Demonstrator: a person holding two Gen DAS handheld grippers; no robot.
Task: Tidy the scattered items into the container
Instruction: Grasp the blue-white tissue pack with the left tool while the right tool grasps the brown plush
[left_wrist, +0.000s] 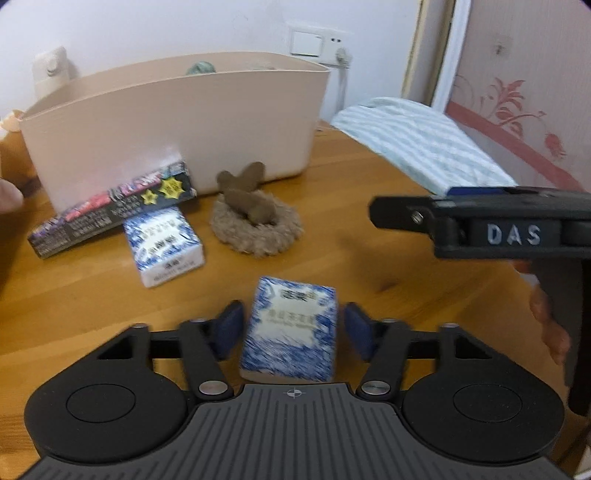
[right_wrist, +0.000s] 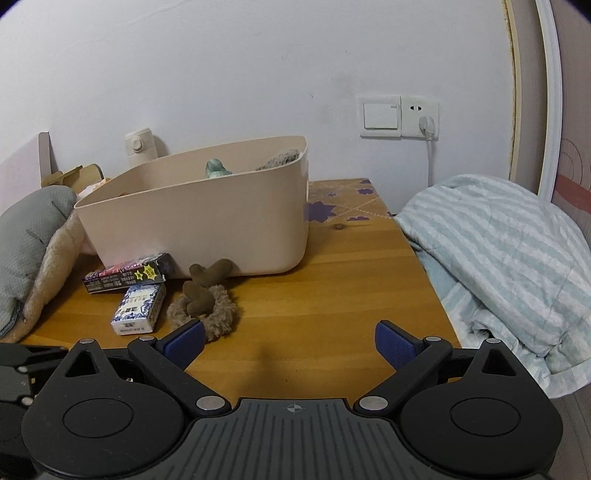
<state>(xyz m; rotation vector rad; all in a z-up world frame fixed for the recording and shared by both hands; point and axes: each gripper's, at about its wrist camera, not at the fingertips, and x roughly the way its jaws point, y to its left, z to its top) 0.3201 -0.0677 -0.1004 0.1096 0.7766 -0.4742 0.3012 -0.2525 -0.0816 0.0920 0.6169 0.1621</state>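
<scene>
A blue-and-white patterned box (left_wrist: 290, 332) lies on the wooden table between the blue pads of my left gripper (left_wrist: 293, 328); thin gaps show on both sides, so the pads do not press it. A second blue-and-white box (left_wrist: 164, 245) (right_wrist: 138, 308), a long dark box (left_wrist: 110, 214) (right_wrist: 127, 275) and a brown fluffy scrunchie (left_wrist: 255, 218) (right_wrist: 203, 302) lie in front of the beige container (left_wrist: 177, 125) (right_wrist: 207, 221). The container holds a teal item and something grey and fuzzy. My right gripper (right_wrist: 290, 339) hovers open over bare table, right of the scrunchie, with nothing between its fingers.
Striped light-blue bedding (right_wrist: 498, 258) (left_wrist: 417, 144) lies against the table's right edge. A grey and beige cushion (right_wrist: 33, 251) crowds the left side. A cream flask (right_wrist: 140, 146) stands behind the container. A wall socket (right_wrist: 419, 116) with a plugged cord is at the back.
</scene>
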